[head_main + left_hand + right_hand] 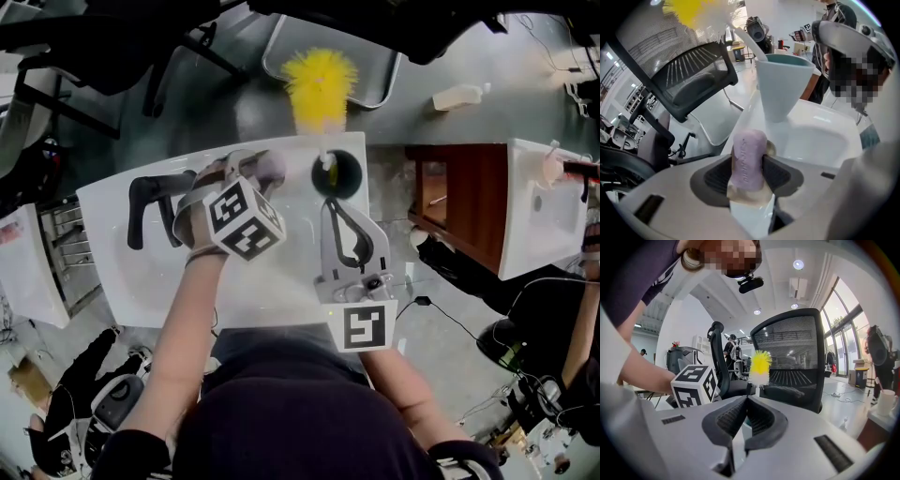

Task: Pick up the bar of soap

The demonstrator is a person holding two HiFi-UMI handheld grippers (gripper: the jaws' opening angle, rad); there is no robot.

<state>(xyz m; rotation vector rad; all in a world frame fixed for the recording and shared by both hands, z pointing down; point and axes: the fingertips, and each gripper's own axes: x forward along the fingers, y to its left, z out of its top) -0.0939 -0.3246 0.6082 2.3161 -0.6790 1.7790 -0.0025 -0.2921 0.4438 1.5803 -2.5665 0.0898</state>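
A lilac bar of soap [749,157] stands on edge on a beige dish [746,196] at the back rim of the white basin [122,272]. My left gripper [749,165] points steeply down over it. Its jaws are open and stand on either side of the bar, which fills most of the gap. In the head view the soap [269,167] peeks out beyond the hand and marker cube of the left gripper [255,176]. My right gripper [334,202] hovers level over the basin's right side, shut, its tips meeting on nothing [746,401].
A yellow brush [321,89] stands in a cone-shaped holder [336,174] just right of the soap. A black faucet [150,192] sits at the basin's left. An office chair [328,37] is behind; a wooden cabinet [469,202] with another basin [548,211] stands at right.
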